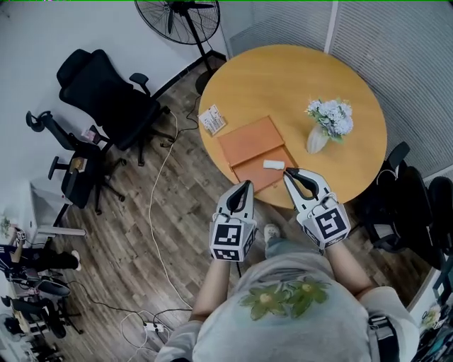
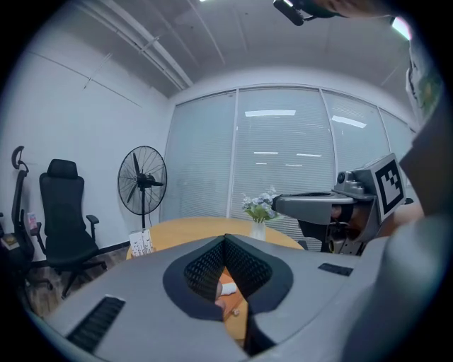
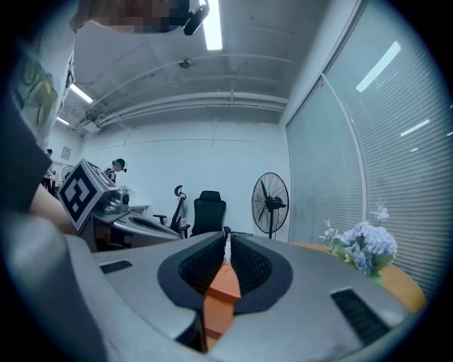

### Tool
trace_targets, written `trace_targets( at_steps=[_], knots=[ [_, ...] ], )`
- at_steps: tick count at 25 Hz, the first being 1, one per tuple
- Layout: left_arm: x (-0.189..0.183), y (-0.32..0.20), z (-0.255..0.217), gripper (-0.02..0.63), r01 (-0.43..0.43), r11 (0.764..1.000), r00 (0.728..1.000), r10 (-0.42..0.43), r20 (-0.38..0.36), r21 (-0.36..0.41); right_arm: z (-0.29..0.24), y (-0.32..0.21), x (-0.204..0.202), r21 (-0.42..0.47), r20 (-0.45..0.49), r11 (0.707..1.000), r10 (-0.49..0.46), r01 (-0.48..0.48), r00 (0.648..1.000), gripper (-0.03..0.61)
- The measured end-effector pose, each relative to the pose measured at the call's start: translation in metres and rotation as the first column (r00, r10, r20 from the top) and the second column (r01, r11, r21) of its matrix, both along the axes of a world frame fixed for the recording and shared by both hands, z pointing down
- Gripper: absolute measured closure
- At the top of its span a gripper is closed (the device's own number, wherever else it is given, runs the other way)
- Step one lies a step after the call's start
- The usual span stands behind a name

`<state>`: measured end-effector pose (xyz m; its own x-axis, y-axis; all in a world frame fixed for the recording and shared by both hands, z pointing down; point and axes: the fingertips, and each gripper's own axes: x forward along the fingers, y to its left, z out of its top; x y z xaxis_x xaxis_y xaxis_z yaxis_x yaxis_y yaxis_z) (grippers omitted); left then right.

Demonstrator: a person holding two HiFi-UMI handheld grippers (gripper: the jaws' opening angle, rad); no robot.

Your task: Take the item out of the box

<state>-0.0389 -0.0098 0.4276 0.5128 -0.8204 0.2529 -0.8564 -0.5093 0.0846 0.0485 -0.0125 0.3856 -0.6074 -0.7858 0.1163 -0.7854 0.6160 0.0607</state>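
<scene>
An orange box [image 1: 256, 177] lies open near the front of a round wooden table [image 1: 283, 78], its lid [image 1: 249, 140] folded away from me. A small white item [image 1: 274, 165] rests in the box at its far edge; it also shows low in the gap of the left gripper view as the white item [image 2: 228, 288]. My right gripper [image 1: 287, 172] hovers with its tip just right of the item, jaws parted by a thin slit, and nothing is pressed between them. My left gripper [image 1: 247, 184] hangs over the box's near left corner, tips together and empty.
A vase of pale flowers [image 1: 327, 121] stands to the right of the box. A white packet [image 1: 212, 119] lies at the table's left edge. Black office chairs [image 1: 106, 95], a floor fan [image 1: 177, 18] and a white cable [image 1: 159, 212] are on the wooden floor to the left.
</scene>
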Motion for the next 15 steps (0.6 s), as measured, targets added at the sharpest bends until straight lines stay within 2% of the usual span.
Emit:
trace_targets(
  at_steps=[8,15],
  knots=[
    [-0.007,-0.046,0.009,0.611,0.019,1.0,1.0,-0.019,-0.014,-0.017,0.006,-0.043,-0.017,0.003,-0.041,0.997,-0.08,0.08,0.996,0.432],
    [-0.011,-0.073,0.015,0.611,0.033,0.999,0.999,-0.033,-0.017,-0.03,0.019,-0.071,-0.021,-0.025,-0.066,0.995,-0.1,0.098,0.993,0.428]
  ],
)
